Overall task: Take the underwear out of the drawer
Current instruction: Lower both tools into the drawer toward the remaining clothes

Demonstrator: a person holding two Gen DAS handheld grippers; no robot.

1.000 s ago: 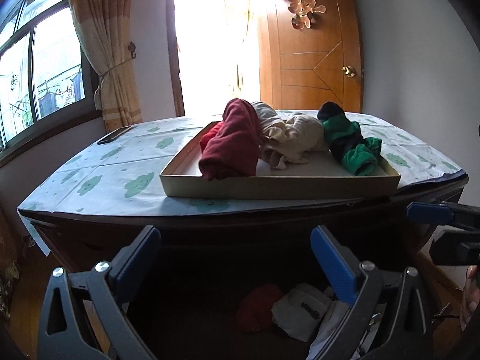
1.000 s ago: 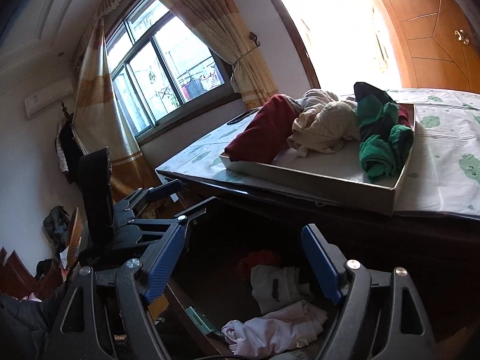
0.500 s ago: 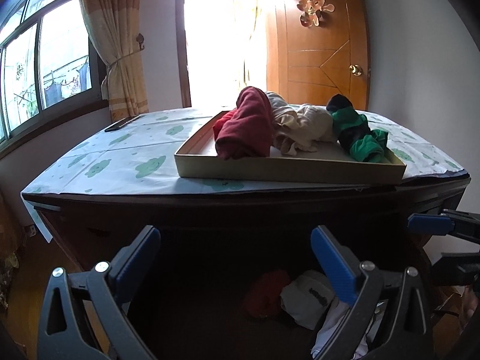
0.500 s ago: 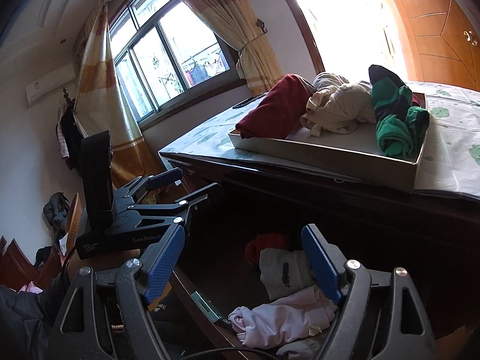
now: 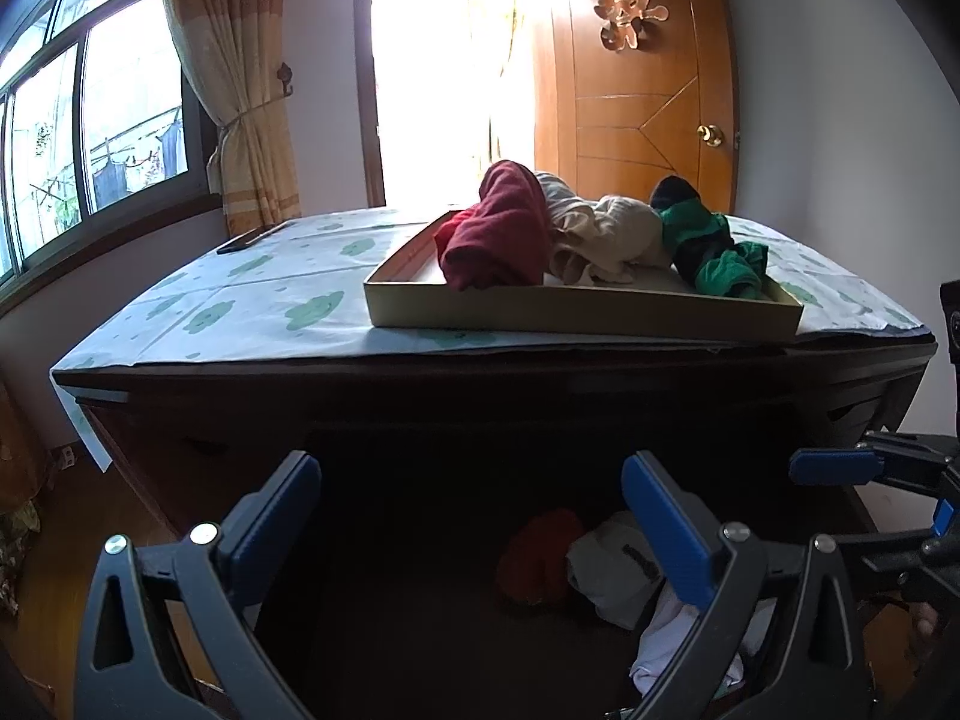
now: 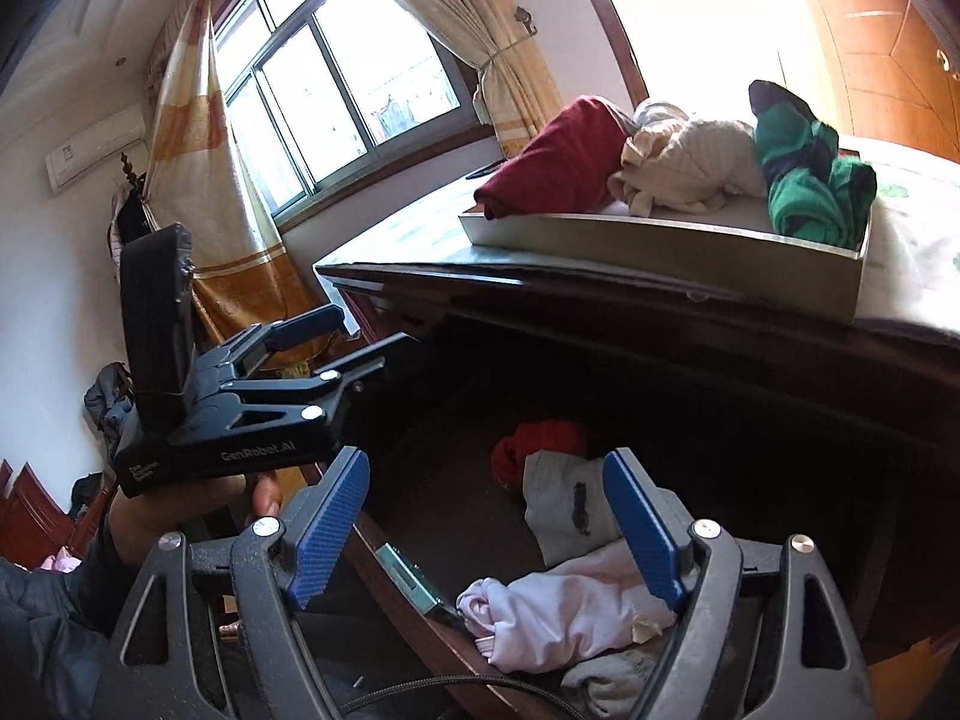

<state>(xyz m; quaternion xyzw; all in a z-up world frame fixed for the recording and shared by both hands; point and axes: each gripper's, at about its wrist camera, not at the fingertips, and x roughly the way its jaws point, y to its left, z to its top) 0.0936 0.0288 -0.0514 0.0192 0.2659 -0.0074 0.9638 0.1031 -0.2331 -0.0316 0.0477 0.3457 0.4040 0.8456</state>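
Both claws spread and empty, the right gripper (image 6: 483, 531) hangs over the pink underwear (image 6: 564, 609) in the drawer (image 6: 420, 585): soft, light; best pinched at a bunched fold.

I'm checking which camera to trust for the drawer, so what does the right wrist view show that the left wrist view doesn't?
Only the right wrist view shows the pale pink garment at the drawer's near edge, the hand holding the left gripper, and the wall air conditioner.

Only the left wrist view shows the door knob and the gold ornament on the door.

Both show the open drawer with a red piece and a grey piece, the tray of clothes on top, and the right gripper, open and empty.
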